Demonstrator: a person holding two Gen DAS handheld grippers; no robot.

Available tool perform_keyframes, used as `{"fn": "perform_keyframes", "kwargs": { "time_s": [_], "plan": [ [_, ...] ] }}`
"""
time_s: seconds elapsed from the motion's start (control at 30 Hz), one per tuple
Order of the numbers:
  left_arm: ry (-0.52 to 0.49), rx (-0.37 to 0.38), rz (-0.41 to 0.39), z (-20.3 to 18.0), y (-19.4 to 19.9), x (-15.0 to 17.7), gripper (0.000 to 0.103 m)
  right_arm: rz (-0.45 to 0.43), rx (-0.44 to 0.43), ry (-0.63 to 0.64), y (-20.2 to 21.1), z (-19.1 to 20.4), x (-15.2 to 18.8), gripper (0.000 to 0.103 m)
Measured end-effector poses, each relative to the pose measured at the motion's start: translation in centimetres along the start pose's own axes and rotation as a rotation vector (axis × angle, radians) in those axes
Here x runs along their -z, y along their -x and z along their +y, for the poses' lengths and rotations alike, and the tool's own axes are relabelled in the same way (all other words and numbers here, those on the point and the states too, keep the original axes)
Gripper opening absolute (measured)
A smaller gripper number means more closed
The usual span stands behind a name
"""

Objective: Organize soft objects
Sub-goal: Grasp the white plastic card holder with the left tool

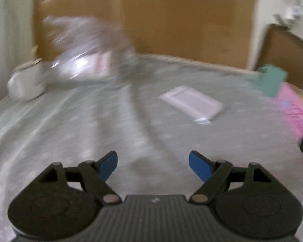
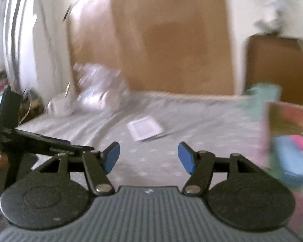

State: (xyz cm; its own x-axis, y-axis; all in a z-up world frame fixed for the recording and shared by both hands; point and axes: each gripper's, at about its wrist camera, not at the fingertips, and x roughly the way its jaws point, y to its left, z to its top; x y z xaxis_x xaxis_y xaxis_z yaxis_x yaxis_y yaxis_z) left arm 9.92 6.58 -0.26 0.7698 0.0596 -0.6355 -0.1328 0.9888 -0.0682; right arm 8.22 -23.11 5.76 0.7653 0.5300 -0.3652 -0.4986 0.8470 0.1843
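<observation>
Blurred by motion, both views lose most fine detail. Grey sheet-covered bed (image 1: pixel 91 125) is the landmark. At its far left corner, a crinkly clear plastic bag (image 1: pixel 86 48) smears into streaks, its contents unreadable beyond a pinkish patch; a white rounded container (image 1: pixel 25 84) sits just left of the bag. Near the bed's middle lies a flat white rectangular packet (image 1: pixel 192 102), apart from everything else. At the bed's right edge, a teal folded soft cloth (image 1: pixel 270 78) and pink soft fabric (image 1: pixel 295 106) are cut off by the frame; in the right wrist view a colourful box (image 2: pixel 288 133) hides part of them. Left gripper (image 1: pixel 153 164) hovers over the bed, blue pads spread, holding nothing. Right gripper (image 2: pixel 148 157) is likewise spread and empty.
</observation>
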Motion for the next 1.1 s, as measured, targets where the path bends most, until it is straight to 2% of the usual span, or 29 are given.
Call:
{"fn": "perform_keyframes", "kwargs": {
  "time_s": [0.07, 0.1, 0.23, 0.37, 0.43, 0.47, 0.5, 0.63, 0.73, 0.83, 0.9, 1.0, 1.1],
  "plan": [
    [0.044, 0.002, -0.005, 1.8, -0.4, 0.4, 0.08, 0.07, -0.048, 0.022, -4.4, 1.4, -0.4, 0.078],
    [0.065, 0.033, -0.014, 2.2, -0.3, 0.4, 0.084, 0.101, -0.047, 0.025, -6.8, 1.9, -0.6, 0.081],
    [0.08, 0.082, -0.022, 2.5, -0.3, 0.3, 0.086, 0.2, -0.001, 0.072, -15.4, 3.5, -1.8, 0.089],
    [0.098, 0.114, -0.03, 2.8, 0.0, 0.3, 0.086, 0.305, 0.045, 0.182, -21.5, 5.2, -1.8, 0.096],
    [0.108, 0.124, -0.033, 3.0, -0.1, 0.6, 0.086, 0.346, 0.06, 0.206, -23.0, 5.4, -1.5, 0.085],
    [0.111, 0.128, -0.034, 3.0, -0.1, 0.6, 0.086, 0.347, 0.051, 0.185, -23.0, 5.2, -1.7, 0.073],
    [0.113, 0.132, -0.034, 3.1, -0.1, 0.6, 0.086, 0.354, 0.045, 0.16, -23.0, 4.9, -1.9, 0.072],
    [0.115, 0.159, -0.034, 3.2, -0.2, 0.8, 0.088, 0.347, 0.026, 0.122, -19.9, 5.0, -1.4, 0.072],
    [0.121, 0.274, -0.017, 3.5, 0.2, 1.0, 0.093, 0.337, -0.006, 0.119, -15.5, 6.2, 0.0, 0.072],
    [0.125, 0.325, 0.006, 2.8, 1.1, 1.7, 0.094, 0.322, -0.04, 0.111, -9.8, 5.7, 1.9, 0.072],
    [0.114, 0.379, 0.022, 1.3, 2.1, 2.3, 0.093, 0.306, -0.048, 0.112, -5.9, 5.2, 3.1, 0.072],
    [0.073, 0.5, 0.058, -2.0, 3.7, 3.0, 0.092, 0.275, -0.03, 0.11, -0.6, 4.4, 5.0, 0.072],
    [-0.022, 0.577, 0.096, -6.3, 4.9, 3.8, 0.087, 0.24, 0.017, 0.084, 3.6, 4.0, 6.7, 0.071]
  ]
}}
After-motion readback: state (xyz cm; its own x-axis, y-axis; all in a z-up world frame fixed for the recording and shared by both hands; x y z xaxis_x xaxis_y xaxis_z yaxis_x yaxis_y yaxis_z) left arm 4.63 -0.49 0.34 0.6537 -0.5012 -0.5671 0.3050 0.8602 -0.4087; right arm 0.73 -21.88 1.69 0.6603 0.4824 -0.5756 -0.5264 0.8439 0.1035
